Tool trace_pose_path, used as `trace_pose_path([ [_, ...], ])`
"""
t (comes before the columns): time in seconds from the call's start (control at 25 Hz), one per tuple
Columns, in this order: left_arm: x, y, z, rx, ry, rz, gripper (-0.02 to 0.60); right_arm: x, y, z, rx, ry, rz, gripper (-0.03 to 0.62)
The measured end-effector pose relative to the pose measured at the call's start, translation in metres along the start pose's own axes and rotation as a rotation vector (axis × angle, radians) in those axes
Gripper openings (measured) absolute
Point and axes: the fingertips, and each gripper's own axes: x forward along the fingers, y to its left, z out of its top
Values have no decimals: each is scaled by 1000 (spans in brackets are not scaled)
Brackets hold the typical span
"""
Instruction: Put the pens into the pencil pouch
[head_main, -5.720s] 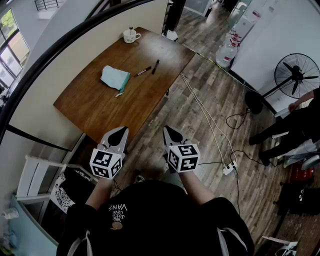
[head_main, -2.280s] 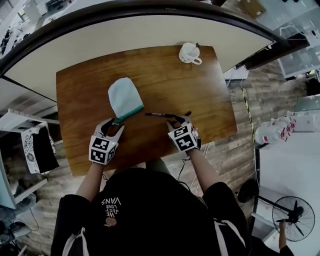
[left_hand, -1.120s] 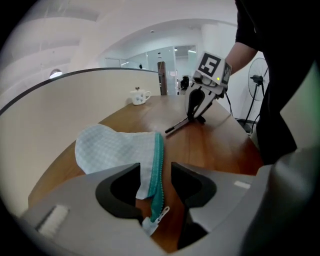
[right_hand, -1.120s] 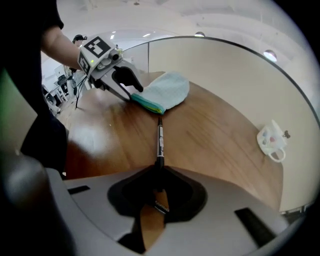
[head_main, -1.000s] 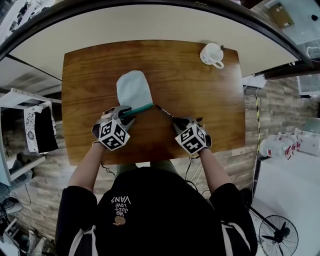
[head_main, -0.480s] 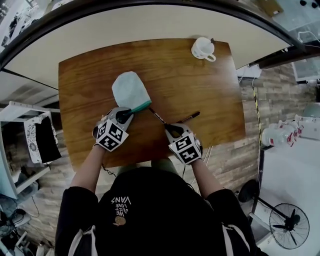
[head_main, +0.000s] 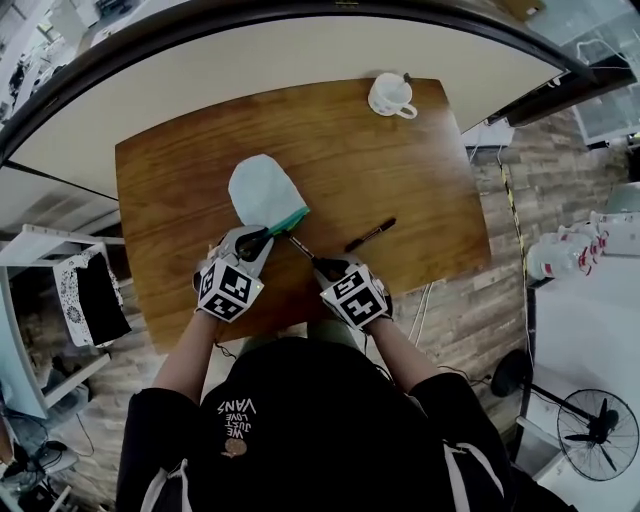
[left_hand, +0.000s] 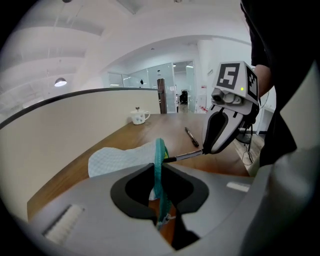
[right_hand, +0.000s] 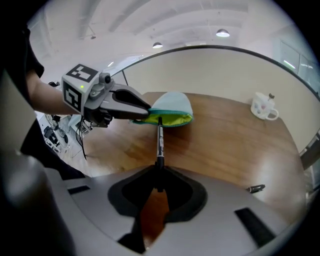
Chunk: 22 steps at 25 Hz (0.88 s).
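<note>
Just clamped pencil pouch (head_main: 258, 188) rim in left gripper (head_main: 255, 240), held pen (head_main: 300, 247) in right gripper (head_main: 325, 266), tip at pouch mouth

One pouch (head_main: 262, 190). Two pens: a near pen (head_main: 300, 247) at the pouch's mouth and a far pen (head_main: 370, 235) lying further right. One mug (head_main: 390, 95) with a handle. One wooden surface (head_main: 330, 150) carries them all. One fan (head_main: 598, 432) on the floor.

Bright, even indoor light falls from ceiling lamps (right_hand: 222, 33), and pale glare streaks the table (right_hand: 225, 130). Heavy fisheye bending curves the edges, corners go dark, and the nearest foreground is soft.
</note>
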Motion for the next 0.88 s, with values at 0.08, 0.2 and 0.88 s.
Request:
trace_pose_path([
  [0.08,-1,-6,4,7,-11,-4,52,0,2,4,4,-1,5,71],
  [0.2,-2,-15,7,33,-23,-21,52,-2,8,16,34,-29,37,70],
  [0.88,-9,-45,19,-21,-122,-72,51,9,7,58,629,-189,333,70],
])
